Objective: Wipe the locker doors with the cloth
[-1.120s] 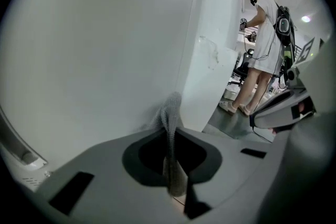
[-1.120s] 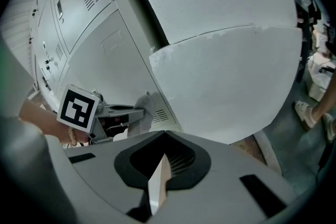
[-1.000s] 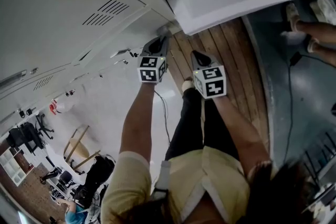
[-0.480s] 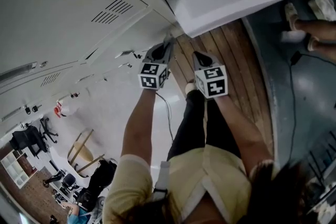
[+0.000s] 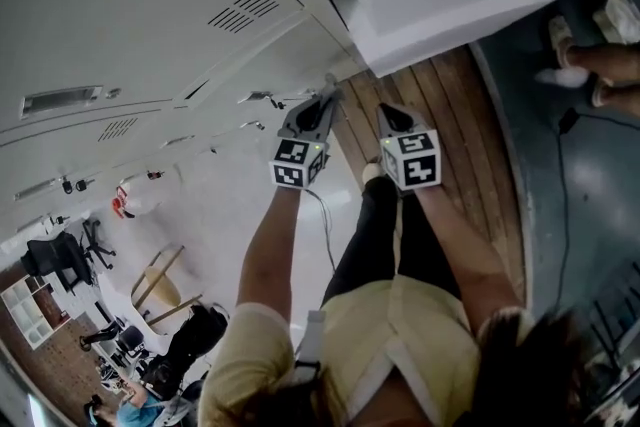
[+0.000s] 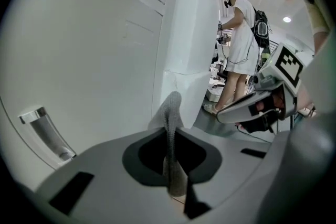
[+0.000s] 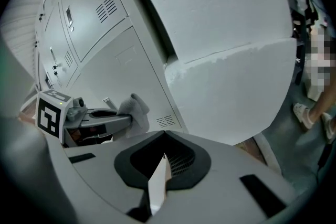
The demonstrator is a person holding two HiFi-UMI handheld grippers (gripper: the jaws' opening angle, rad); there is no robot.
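A: Where is the cloth?

B: The grey cloth (image 6: 170, 113) is pinched in the left claw (image 6: 174, 178), whose jaws are clenched on it. A fold sticks out ahead of the tips, right beside the white locker door (image 6: 94, 60). Whether it touches the door cannot be told.

A: And the other one?

B: The right claw (image 7: 157, 186) is clenched with nothing in it. It hangs just to the right of the left claw, and both point at the lockers.

A: What lies around them?

B: Left of the left claw, a metal handle (image 6: 47, 134) sits on the door. Above both claws are vent slots (image 5: 245, 10). Up and right of the right claw, a wide white panel (image 7: 226, 34) juts out. Beneath the claws is a wooden floor (image 5: 440, 115). Beyond the left claw, to its right, a person (image 6: 241, 44) in white stands well apart.
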